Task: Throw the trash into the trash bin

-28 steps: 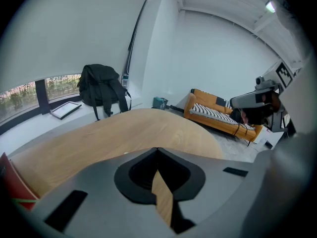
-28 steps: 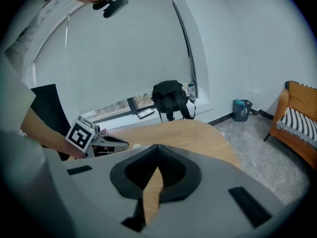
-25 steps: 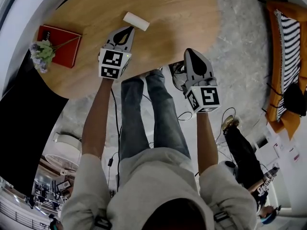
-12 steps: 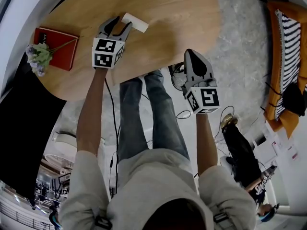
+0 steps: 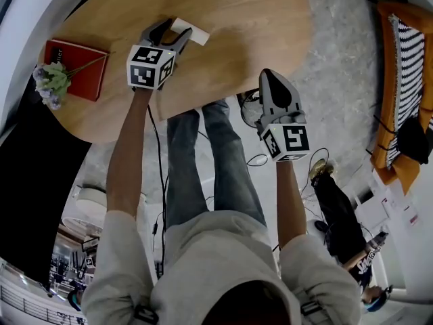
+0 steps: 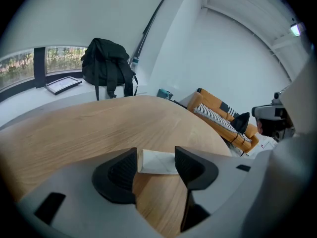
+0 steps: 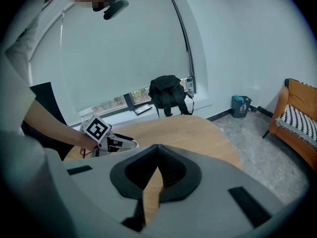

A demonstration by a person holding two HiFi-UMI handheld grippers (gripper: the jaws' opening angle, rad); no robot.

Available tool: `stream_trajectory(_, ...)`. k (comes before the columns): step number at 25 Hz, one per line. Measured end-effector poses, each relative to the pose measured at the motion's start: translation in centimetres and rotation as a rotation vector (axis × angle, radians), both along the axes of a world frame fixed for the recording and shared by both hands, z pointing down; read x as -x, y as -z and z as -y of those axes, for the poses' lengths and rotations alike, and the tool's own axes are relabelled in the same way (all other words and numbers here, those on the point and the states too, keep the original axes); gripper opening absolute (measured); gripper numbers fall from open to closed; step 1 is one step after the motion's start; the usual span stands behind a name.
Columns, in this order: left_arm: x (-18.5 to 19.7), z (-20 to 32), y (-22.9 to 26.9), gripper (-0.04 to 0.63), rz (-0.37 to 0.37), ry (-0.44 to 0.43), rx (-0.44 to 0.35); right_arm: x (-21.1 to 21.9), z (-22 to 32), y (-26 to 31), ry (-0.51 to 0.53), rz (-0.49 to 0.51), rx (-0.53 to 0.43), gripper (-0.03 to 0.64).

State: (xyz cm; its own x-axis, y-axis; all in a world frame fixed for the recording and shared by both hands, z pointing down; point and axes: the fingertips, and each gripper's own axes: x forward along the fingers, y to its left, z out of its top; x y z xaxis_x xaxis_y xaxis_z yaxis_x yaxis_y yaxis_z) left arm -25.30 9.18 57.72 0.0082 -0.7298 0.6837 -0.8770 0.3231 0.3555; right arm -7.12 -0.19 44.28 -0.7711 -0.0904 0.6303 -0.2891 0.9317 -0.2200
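A white folded piece of paper [image 5: 193, 34] lies on the oval wooden table [image 5: 250, 19]. My left gripper [image 5: 170, 31] is low over the table with its jaws opening, one on each side of the near end of the paper [image 6: 158, 161]; the pads do not press on it. My right gripper [image 5: 269, 75] hangs off the table's near edge, over the floor, shut and empty; its tips meet in the right gripper view [image 7: 157, 156]. A small teal bin [image 7: 239, 105] stands on the floor by the far wall.
A red book [image 5: 76, 68] and a flower bunch [image 5: 51, 80] lie at the table's left end. A black backpack [image 6: 106, 66] sits on the window ledge. An orange chair [image 5: 399, 80] with a striped cushion stands at the right. Another person's legs [image 5: 338, 215] are nearby.
My left gripper moved forward and down to the paper and its jaws opened around it. The right gripper stayed where it was, shut.
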Motion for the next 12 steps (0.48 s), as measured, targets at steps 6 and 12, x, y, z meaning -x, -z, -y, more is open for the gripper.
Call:
stream_trajectory(6, -0.3, -0.2, -0.1, 0.235, -0.037, 0.002, 0.002, 0.1, 0.0, 0.2, -0.008, 0.001, -0.002, 0.029)
stream_trajectory(12, -1.3, -1.2, -0.4, 0.21, -0.078, -0.003, 0.008, 0.4, -0.1, 0.4, -0.003, 0.008, -0.005, 0.029)
